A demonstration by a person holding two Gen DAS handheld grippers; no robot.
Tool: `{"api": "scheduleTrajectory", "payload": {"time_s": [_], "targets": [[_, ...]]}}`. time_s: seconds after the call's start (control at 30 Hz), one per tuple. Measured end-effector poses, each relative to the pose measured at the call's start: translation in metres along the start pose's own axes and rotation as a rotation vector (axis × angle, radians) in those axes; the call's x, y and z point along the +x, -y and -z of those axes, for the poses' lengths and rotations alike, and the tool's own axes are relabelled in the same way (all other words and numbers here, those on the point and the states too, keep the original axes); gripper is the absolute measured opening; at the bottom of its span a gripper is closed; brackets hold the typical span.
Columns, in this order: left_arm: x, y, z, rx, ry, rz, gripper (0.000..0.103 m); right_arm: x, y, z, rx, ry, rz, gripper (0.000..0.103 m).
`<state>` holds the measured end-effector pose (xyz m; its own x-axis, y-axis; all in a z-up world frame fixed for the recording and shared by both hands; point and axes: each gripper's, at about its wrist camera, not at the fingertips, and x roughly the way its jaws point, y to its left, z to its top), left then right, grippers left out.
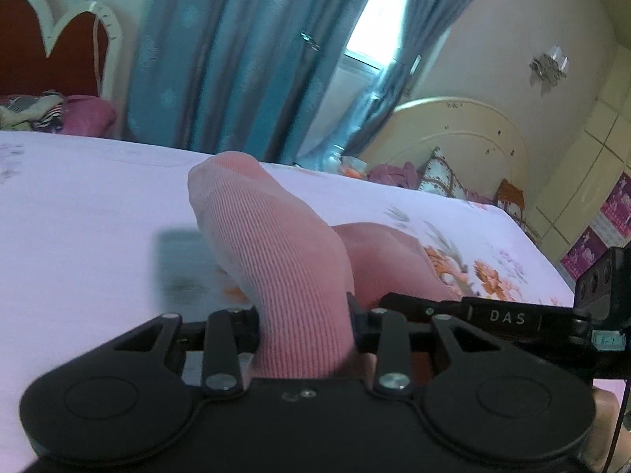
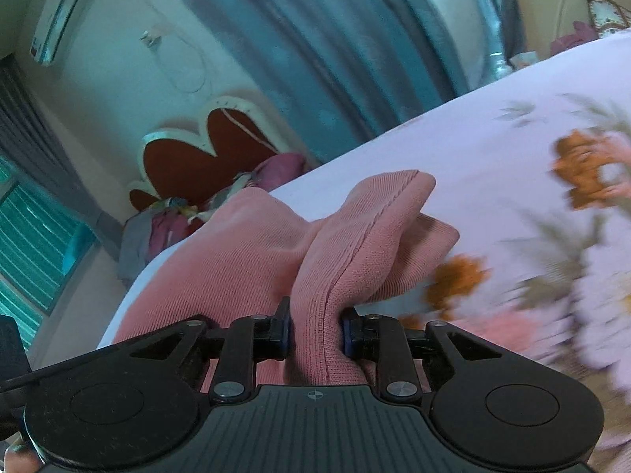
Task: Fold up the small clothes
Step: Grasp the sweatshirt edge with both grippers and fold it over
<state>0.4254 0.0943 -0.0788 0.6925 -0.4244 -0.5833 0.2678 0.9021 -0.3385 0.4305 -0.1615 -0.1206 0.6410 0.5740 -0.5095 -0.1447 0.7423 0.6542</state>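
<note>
A pink ribbed knit sock (image 1: 272, 244) is pinched in my left gripper (image 1: 303, 315), its toe end standing up above the bed. More pink fabric (image 1: 390, 260) lies behind it on the sheet. In the right wrist view my right gripper (image 2: 315, 327) is shut on the cuff end of the pink sock (image 2: 355, 236), bunched and folded over, with the rest of the pink fabric (image 2: 221, 260) spreading to the left. Both grippers hold the garment just above the bed.
The bed has a white sheet with orange flowers (image 1: 98, 197), also shown in the right wrist view (image 2: 512, 149). Blue curtains (image 1: 236, 51) hang behind. A cream headboard (image 1: 465, 138) stands at the right, a red-and-white headboard (image 1: 59, 39) with piled clothes at the left.
</note>
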Motion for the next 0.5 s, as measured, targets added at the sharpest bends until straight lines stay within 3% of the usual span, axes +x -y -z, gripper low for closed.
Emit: {"api": "scheduleTrajectory", "payload": {"time_s": [0.27, 0.5], "targets": [[-0.046, -0.112, -0.007, -0.028, 0.011, -0.064, 0.034, 0.094, -0.1, 0.038, -0.022, -0.045, -0.038, 0.023], [-0.058, -0.19, 0.006, -0.044, 0.018, -0.166, 0.034, 0.175, -0.14, 0.062, -0.087, -0.125, -0.032, 0.023]]}}
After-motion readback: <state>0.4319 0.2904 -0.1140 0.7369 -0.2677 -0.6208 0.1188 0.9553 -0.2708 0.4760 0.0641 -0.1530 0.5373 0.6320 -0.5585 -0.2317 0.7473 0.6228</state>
